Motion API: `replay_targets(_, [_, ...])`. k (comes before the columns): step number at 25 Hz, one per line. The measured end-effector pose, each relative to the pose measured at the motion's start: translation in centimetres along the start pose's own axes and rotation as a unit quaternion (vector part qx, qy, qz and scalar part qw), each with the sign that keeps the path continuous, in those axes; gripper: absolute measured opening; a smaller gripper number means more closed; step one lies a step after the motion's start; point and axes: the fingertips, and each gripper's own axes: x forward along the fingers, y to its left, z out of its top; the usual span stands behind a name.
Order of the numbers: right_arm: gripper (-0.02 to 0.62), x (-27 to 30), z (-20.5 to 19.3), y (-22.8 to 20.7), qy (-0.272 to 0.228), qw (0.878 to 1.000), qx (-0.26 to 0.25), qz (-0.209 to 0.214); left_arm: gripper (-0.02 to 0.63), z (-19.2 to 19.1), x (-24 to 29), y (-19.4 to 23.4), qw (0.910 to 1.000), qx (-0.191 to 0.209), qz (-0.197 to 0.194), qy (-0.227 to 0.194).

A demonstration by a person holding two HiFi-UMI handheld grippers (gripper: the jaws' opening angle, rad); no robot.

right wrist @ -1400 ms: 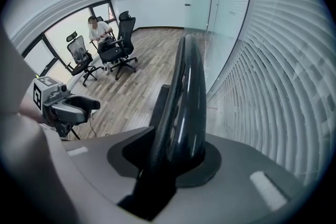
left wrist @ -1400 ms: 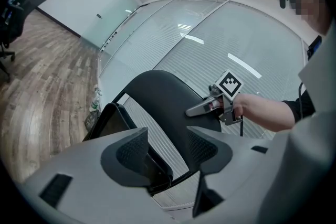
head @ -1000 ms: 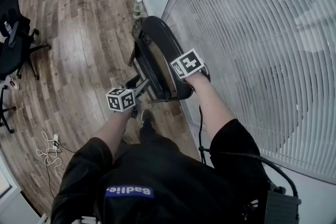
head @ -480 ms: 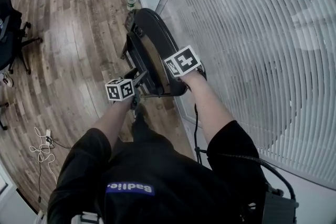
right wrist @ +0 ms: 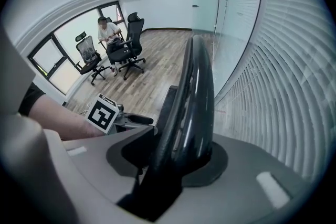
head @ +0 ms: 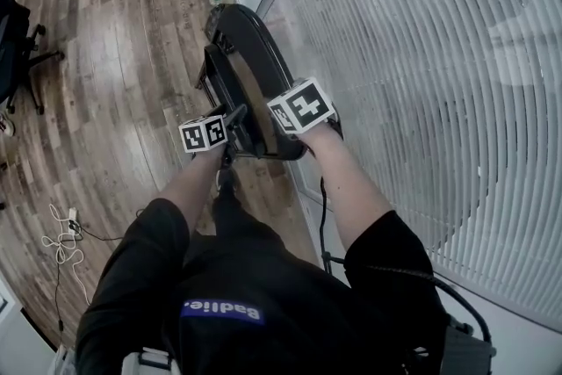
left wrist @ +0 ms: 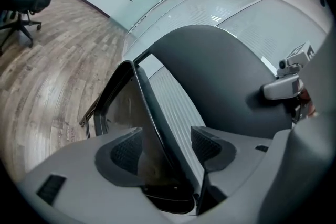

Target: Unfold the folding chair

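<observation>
Your right gripper clamps the backrest rim of the folding chair; your left gripper (jaws just opening wide) straddles the seat edge without pressing.

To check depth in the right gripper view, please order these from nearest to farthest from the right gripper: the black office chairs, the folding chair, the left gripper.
1. folding chair: centre, clamped between the fingers.
2. left gripper: lower left, just beside the folding chair.
3. office chairs: upper left, far across the room.

Black folding chair, folded, upright on wooden floor beside blinds
</observation>
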Motion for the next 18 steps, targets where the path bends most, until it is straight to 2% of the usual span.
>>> replay_targets(11, [0.137, 1.0, -1.2, 1.0, -0.006, 1.000, -0.010, 0.014, 0.272, -1.4, 2.8, 1.5, 0.9996, -0.023, 0.013, 0.003])
replay_targets(18, [0.143, 1.3, -0.7, 3.1, -0.006, 1.000, -0.017, 0.012, 0.272, -2.0, 2.5, 2.3, 0.9991, -0.042, 0.009, 0.006])
